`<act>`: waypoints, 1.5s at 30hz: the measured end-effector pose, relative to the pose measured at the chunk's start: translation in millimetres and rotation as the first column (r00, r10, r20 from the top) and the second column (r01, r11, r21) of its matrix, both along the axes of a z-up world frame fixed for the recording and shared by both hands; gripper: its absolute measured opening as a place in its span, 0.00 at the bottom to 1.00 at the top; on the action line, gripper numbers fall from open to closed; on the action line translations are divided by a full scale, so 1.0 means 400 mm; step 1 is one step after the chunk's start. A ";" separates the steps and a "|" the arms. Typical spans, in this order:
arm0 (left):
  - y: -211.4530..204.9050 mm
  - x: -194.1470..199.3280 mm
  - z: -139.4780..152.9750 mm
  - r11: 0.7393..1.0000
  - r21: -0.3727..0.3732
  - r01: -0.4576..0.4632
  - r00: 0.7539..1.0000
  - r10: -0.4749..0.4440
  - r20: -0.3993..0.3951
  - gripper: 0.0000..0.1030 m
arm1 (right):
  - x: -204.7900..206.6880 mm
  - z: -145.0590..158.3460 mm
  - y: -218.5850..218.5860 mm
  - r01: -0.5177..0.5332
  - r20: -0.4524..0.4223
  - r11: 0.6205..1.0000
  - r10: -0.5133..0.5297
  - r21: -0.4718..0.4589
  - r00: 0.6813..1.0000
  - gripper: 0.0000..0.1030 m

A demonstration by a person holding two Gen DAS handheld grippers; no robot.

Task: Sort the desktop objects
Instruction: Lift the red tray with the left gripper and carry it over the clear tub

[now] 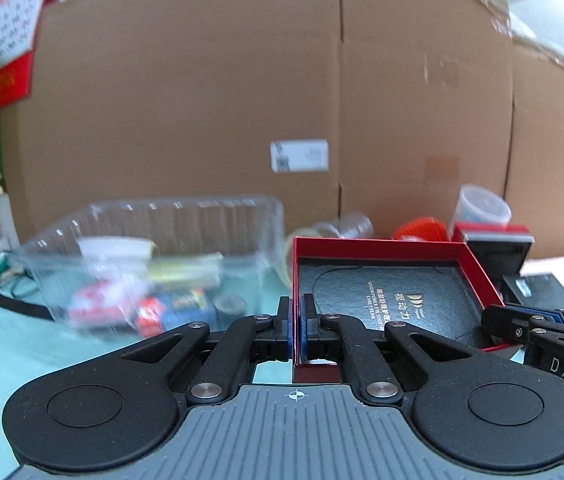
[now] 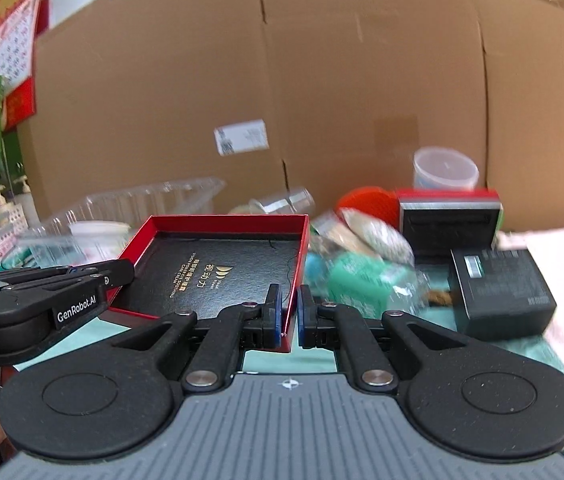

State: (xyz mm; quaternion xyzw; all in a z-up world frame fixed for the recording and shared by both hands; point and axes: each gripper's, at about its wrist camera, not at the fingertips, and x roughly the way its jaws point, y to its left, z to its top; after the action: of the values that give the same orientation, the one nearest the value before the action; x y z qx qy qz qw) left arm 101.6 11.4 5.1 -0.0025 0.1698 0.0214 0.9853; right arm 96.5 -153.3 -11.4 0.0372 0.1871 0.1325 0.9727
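Observation:
A shallow red box (image 1: pixel 378 246) with a black, gold-lettered inside hangs above the teal tabletop, held from both sides. My left gripper (image 1: pixel 296 330) is shut on its left wall, the thin red edge pinched between the blue pads. My right gripper (image 2: pixel 290 318) is shut on the box's (image 2: pixel 226 220) right wall in the same way. Each gripper also shows in the other's view: the right gripper (image 1: pixel 494 320) at the box's right corner, the left gripper (image 2: pixel 118 272) at its left corner. Nothing lies in the box.
A clear plastic container (image 1: pixel 170 216) with small packets stands left of the box. Right of it lie a black carton (image 2: pixel 502 292), a red-topped black case (image 2: pixel 448 220), a plastic cup (image 2: pixel 444 170), an orange thing (image 2: pixel 366 200) and green wrapped items (image 2: pixel 358 280). A tall cardboard wall (image 1: pixel 242 80) closes the back.

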 end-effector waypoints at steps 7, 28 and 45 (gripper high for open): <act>0.085 0.020 0.065 0.997 -0.016 -0.078 0.994 0.079 0.070 0.03 | 0.045 0.073 0.089 -0.055 0.084 0.998 0.054 0.003 0.995 0.09; 0.342 0.274 0.097 0.978 0.095 -0.185 0.980 0.191 -0.055 0.12 | 0.302 0.037 0.386 -0.148 -0.019 0.988 0.147 -0.037 0.989 0.09; 0.362 0.289 0.055 0.981 0.136 -0.140 0.976 0.160 -0.148 0.31 | 0.285 0.025 0.416 -0.186 -0.062 0.978 0.180 -0.092 0.982 0.11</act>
State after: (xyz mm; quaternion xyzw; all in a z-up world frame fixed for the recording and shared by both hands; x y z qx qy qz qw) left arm 217.4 156.3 27.0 0.0479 0.2453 0.1065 0.9624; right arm 210.5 13.0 -1.2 -0.0241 0.2220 0.2112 0.9516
